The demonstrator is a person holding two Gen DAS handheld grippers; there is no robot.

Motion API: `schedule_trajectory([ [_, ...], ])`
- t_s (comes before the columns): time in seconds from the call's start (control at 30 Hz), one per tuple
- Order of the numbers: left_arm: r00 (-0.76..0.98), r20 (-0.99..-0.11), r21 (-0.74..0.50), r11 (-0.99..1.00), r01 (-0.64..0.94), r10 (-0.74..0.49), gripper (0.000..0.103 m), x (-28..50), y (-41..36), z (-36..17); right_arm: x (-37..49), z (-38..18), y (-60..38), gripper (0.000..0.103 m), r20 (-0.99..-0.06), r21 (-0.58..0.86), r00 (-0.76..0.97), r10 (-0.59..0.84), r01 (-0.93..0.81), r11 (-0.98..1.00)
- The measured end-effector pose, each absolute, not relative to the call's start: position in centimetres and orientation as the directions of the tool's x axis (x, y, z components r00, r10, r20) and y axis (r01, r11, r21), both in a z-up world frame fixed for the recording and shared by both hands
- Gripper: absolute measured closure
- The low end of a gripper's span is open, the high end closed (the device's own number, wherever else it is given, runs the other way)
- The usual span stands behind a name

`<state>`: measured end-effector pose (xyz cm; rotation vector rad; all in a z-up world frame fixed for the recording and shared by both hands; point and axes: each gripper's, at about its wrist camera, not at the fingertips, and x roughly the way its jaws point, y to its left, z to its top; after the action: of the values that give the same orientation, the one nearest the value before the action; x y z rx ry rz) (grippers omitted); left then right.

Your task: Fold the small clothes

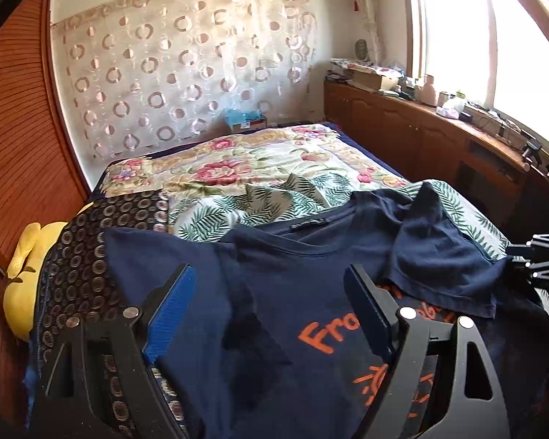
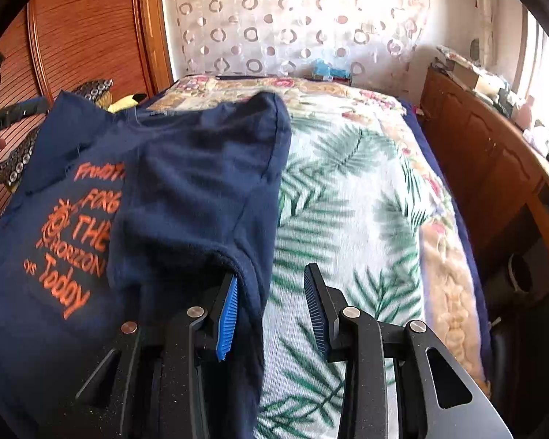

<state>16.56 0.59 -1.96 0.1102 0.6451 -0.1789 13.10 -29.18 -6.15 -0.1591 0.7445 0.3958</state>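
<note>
**Sleeve folded in, both tongs loose**

Navy shirt (image 1: 282,292) lies on the bed (image 2: 366,190), right sleeve laid across the print for a narrower fold. Left gripper (image 1: 271,307) hovers wide open, empty. Right gripper (image 2: 271,311) part open; cloth drapes one pad, apparently unpinched.

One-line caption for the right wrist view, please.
Right gripper, jaws apart, beside a navy T-shirt with its sleeve folded over, on a leaf-print bedspread.
</note>
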Motion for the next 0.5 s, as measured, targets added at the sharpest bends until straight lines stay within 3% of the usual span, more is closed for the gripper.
schedule_trajectory([
  [0.13,0.791,-0.603,0.032,0.987,0.157,-0.106,0.019,16.8,2.7,-2.0,14.8,-4.6,-28.1,0.056,-0.672,-0.024,0.677,0.299,-0.423,0.906],
  [0.5,0.786,-0.617,0.026,0.998,0.05,-0.023,0.019,17.6,8.5,-2.6,18.5,-3.0,-25.6,0.056,-0.715,0.005,0.59,0.374,-0.531,0.847],
])
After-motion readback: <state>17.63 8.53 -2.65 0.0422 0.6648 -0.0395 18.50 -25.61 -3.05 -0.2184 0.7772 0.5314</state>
